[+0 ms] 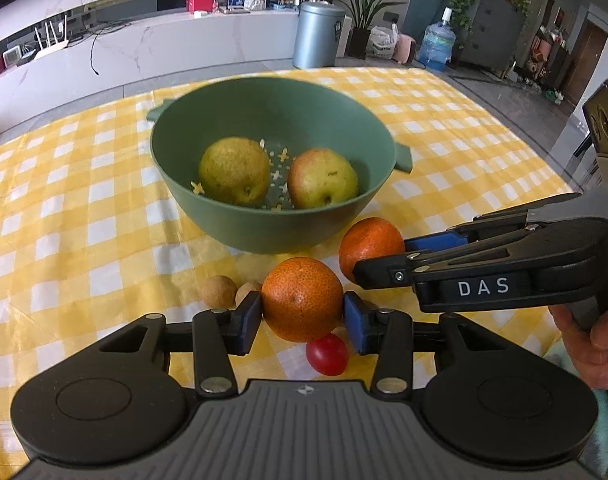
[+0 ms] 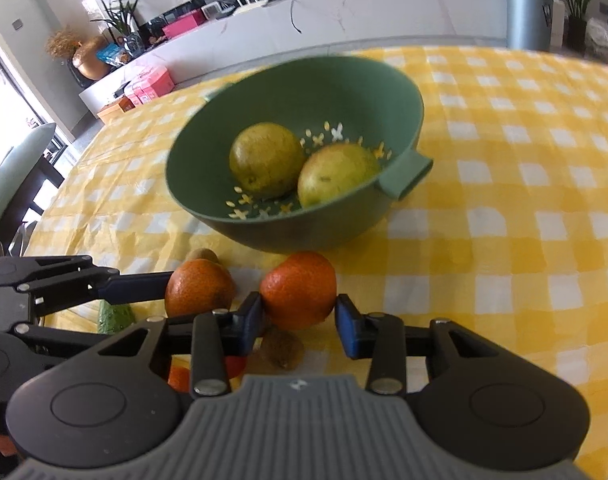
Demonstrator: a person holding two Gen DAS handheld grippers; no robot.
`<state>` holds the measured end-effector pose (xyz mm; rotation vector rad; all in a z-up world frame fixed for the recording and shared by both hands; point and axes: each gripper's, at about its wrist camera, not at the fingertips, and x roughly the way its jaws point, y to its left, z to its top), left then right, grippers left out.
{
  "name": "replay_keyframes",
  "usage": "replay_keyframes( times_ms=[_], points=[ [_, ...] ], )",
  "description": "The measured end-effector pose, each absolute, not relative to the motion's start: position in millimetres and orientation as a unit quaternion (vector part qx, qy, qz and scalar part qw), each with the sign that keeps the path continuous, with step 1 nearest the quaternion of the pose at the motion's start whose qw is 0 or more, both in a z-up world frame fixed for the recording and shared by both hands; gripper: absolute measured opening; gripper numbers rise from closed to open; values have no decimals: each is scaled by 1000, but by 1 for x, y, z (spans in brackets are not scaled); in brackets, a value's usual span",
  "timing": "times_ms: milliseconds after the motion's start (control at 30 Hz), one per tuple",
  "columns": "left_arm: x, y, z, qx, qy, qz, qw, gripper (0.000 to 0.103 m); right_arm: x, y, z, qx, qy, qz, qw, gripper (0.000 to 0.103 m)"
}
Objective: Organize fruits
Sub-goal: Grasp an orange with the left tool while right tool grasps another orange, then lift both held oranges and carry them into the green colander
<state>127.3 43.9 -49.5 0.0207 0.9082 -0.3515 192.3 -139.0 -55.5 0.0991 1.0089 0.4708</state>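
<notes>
The left gripper [image 1: 302,322] has an orange [image 1: 301,299] between its two blue pads. The pads sit right at the sides of the orange, one on each side, and they look like they touch it. So this gripper is partly closed around that orange.

The right gripper [image 2: 297,320] has its own orange, a second orange [image 2: 298,290]. The left pad touches it. The right pad is just beside it, and I cannot tell if it presses yet. Both oranges are round, so no side is longer than the other.

The two grippers are close together, side by side. Each one is nearest to its own orange.

Just under the left gripper lies a small red tomato [image 1: 327,354]. A little to its left are two small brown fruits [image 1: 219,291].

Straight ahead of both grippers, just past the oranges, stands the green bowl [image 1: 191,184]. Two pears [image 1: 234,171] already lie in it. The bowl has holes in its bottom. It sits on a yellow checked cloth [image 1: 83,208].

I think the next move is up and forward, over the near rim of the bowl.
</notes>
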Motion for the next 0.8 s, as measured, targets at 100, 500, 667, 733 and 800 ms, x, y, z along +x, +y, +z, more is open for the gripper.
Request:
replay_keyframes(
  times_ms=[100,500,667,733,800],
  points=[
    [125,51,-39,-16,424,-180,888,50,188,-140,-45,31,463,226,857,37],
    [127,79,-6,-82,361,-184,911,50,174,-150,-7,25,393,255,883,36],
    [143,77,-1,-77,356,-180,914,50,177,-141,0,-4,361,262,895,36],
    [152,76,0,-74,358,-182,913,50,182,-137,1,-14,355,264,897,36],
    [164,73,0,-71,367,-182,910,50,189,-134,0,-18,354,266,896,36]
  ],
)
